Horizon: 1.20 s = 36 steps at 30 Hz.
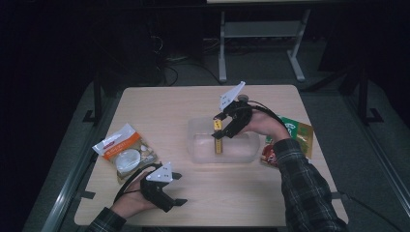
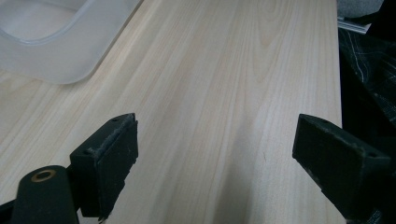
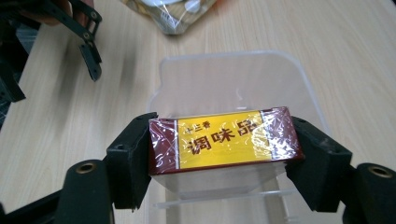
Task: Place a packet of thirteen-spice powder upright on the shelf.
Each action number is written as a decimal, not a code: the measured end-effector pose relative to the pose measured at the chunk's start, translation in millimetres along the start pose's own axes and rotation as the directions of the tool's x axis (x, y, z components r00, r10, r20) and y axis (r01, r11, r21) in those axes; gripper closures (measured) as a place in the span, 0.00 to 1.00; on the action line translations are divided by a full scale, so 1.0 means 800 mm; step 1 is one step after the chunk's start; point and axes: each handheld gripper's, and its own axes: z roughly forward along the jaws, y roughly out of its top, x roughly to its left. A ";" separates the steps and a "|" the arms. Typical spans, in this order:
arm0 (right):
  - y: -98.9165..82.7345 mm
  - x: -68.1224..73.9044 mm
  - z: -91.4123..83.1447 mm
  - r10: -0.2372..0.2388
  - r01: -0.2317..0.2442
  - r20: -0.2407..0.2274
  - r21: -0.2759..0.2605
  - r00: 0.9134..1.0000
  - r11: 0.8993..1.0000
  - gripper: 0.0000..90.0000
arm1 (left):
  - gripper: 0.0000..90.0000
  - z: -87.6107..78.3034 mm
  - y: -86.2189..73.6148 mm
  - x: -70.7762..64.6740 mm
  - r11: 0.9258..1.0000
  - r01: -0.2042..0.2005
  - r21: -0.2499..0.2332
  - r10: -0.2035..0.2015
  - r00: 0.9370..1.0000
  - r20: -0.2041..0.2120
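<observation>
My right gripper (image 1: 220, 134) (image 3: 224, 145) is shut on a small maroon and yellow wrapped box (image 3: 224, 143) (image 1: 218, 140), held by its two ends over a clear plastic tub (image 1: 199, 145) (image 3: 233, 79) in the middle of the table. The box hangs just above the tub's opening. My left gripper (image 1: 177, 189) (image 2: 217, 156) rests at the near left of the table, jaws wide open over bare wood with nothing between them.
A white and orange snack bag (image 1: 124, 151) (image 3: 170, 11) lies left of the tub. A green and red packet (image 1: 295, 135) lies at the right, partly under the forearm in a plaid sleeve (image 1: 304, 188). A corner of the tub (image 2: 56, 42) shows ahead of the left gripper.
</observation>
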 end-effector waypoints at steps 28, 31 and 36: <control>-0.020 0.012 -0.010 0.117 -0.118 0.038 0.011 0.992 0.993 0.20 | 0.15 -0.001 0.000 0.001 1.000 0.018 -0.005 -0.018 1.000 -0.004; -0.021 0.017 -0.017 0.132 -0.132 0.053 0.004 0.990 0.991 0.19 | 0.15 -0.002 0.001 0.002 1.000 0.023 -0.010 -0.023 1.000 -0.003; -0.024 0.031 -0.034 0.154 -0.154 0.116 -0.003 0.981 0.988 0.18 | 0.15 -0.001 0.001 0.002 0.999 0.032 -0.011 -0.032 0.999 -0.008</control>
